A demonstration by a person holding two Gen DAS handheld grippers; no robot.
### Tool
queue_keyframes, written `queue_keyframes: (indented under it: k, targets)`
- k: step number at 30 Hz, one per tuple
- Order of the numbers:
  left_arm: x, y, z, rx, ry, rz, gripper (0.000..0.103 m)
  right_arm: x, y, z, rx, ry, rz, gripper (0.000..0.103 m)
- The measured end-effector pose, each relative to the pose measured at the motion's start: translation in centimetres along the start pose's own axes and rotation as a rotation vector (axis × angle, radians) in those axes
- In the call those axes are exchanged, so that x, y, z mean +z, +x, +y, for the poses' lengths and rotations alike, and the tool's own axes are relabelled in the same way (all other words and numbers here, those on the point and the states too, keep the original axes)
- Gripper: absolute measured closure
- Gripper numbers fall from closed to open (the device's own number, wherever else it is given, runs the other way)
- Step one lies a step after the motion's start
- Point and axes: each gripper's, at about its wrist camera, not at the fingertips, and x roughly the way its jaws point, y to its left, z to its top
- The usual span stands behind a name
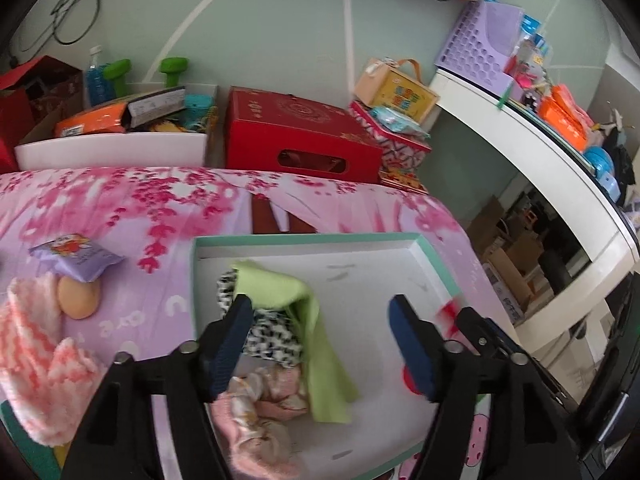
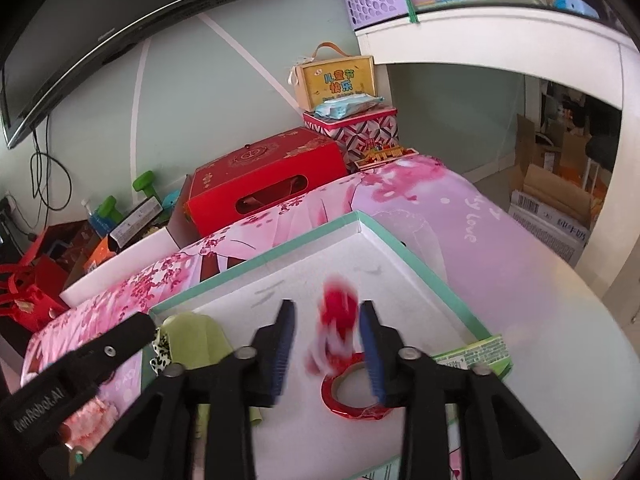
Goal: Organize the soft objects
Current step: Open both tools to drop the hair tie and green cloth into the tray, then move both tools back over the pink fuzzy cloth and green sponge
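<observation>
Though blurred, red-white cloth [image 2: 334, 332] between right tongs [image 2: 329, 354].

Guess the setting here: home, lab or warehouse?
Most likely a room in a home, perhaps a bedroom. A pink floral sheet covers the work surface, a flat screen hangs on the green wall, and gift boxes such as the red box crowd behind it.

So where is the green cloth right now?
The green cloth lies inside the white box, at its left side in the left wrist view, draped over a black-and-white patterned cloth beside the left gripper.
</observation>
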Motion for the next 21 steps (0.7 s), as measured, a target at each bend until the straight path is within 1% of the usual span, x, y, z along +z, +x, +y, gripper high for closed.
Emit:
queue_keyframes:
  k: [1,2,3,4,5,7,9,12,15,16,21]
  targets:
    - [0.1,-0.2,0.3,0.013,-0.007,-0.002,0.026,0.0,-0.2,0.2,-0.007,-0.011,-0.004,0.046]
    - [0.2,-0.4,0.6,0.025,-0.016,-0.005,0.023,0.1,-0.4,0.4,-0.012,-0.022,-0.009,0.044]
    - [0.3,-0.6,1.0,0.033,-0.025,-0.009,0.020,0.1,-0.6,0.5,-0.014,-0.030,-0.013,0.044]
    - [0.4,-0.8,1.3,0.044,-0.034,-0.012,0.019,0.2,-0.8,0.7,-0.017,-0.040,-0.015,0.042]
    - [0.4,-1.0,1.8,0.064,-0.046,-0.014,0.018,0.2,-0.9,0.9,-0.021,-0.051,-0.017,0.036]
    - [0.5,-1.2,2.5,0.097,-0.059,-0.019,0.017,0.2,-1.1,1.1,-0.031,-0.067,-0.022,0.029]
    - [0.5,-1.3,3.4,0.137,-0.075,-0.014,0.013,0.3,-1.1,1.2,-0.035,-0.072,-0.023,0.026]
    - [0.3,-1.1,4.5,0.179,-0.108,0.006,0.012,0.3,-1.0,1.1,-0.031,-0.071,-0.014,0.018]
    - [0.1,-0.8,5.4,0.204,-0.138,0.030,0.012,0.2,-0.7,1.0,-0.035,-0.075,-0.001,0.002]
    - [0.1,-0.7,5.5,0.214,-0.143,0.036,0.012,0.1,-0.6,1.0,-0.038,-0.078,0.003,0.000]
    - [-0.4,-0.3,6.6,0.301,-0.189,0.074,0.012,0.0,-0.5,1.0,-0.039,-0.091,0.015,0.000]
